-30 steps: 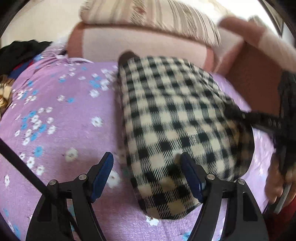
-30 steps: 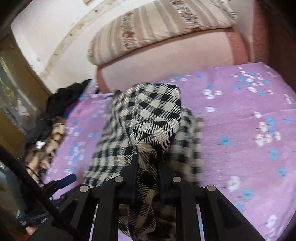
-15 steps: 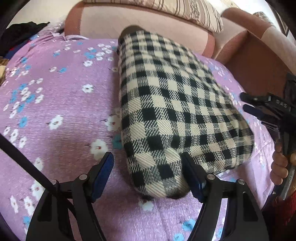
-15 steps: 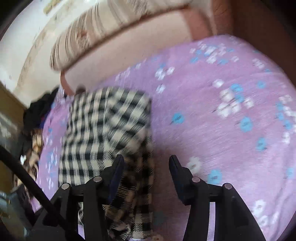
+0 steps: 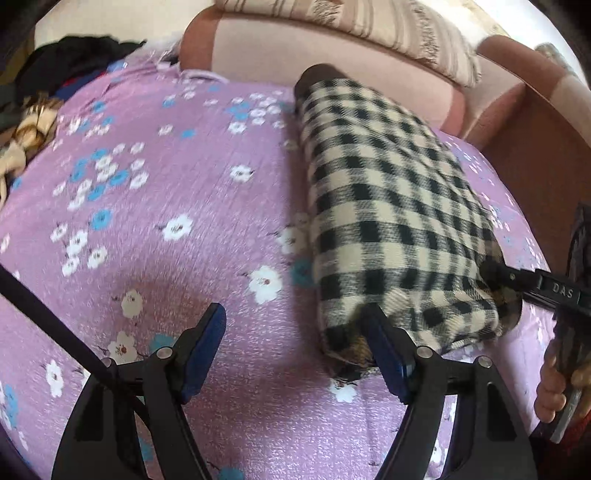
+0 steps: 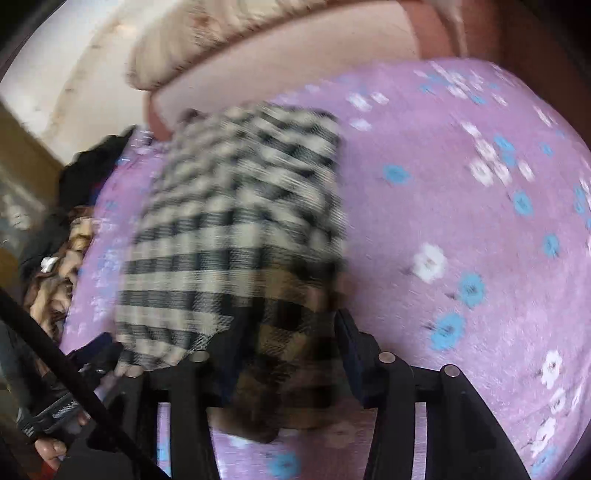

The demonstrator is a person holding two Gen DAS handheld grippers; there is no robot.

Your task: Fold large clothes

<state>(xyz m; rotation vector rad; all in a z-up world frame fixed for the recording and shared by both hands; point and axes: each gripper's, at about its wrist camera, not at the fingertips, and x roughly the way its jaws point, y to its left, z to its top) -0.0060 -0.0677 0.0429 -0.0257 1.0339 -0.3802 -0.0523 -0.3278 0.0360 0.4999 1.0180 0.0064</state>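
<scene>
A black-and-cream checked garment (image 5: 391, 206) lies folded into a long narrow stack on the purple flowered bedspread (image 5: 155, 229). My left gripper (image 5: 295, 343) is open; its right finger touches the stack's near left corner, its left finger is over bare bedspread. In the right wrist view the garment (image 6: 236, 229) is blurred and its near end lies between the fingers of my right gripper (image 6: 291, 350), which is open around it. The right gripper also shows in the left wrist view (image 5: 532, 288), at the stack's near right corner.
A pink headboard (image 5: 295, 51) with a striped pillow (image 5: 388, 26) runs along the far side. A heap of dark and tan clothes (image 5: 44, 96) lies at the far left. A brown wooden side panel (image 5: 546, 155) borders the right.
My right gripper let go of the raised fold, which now lies flat on the stack, then moved back onto the stack's near end. My left gripper stayed open and shifted slightly left.
</scene>
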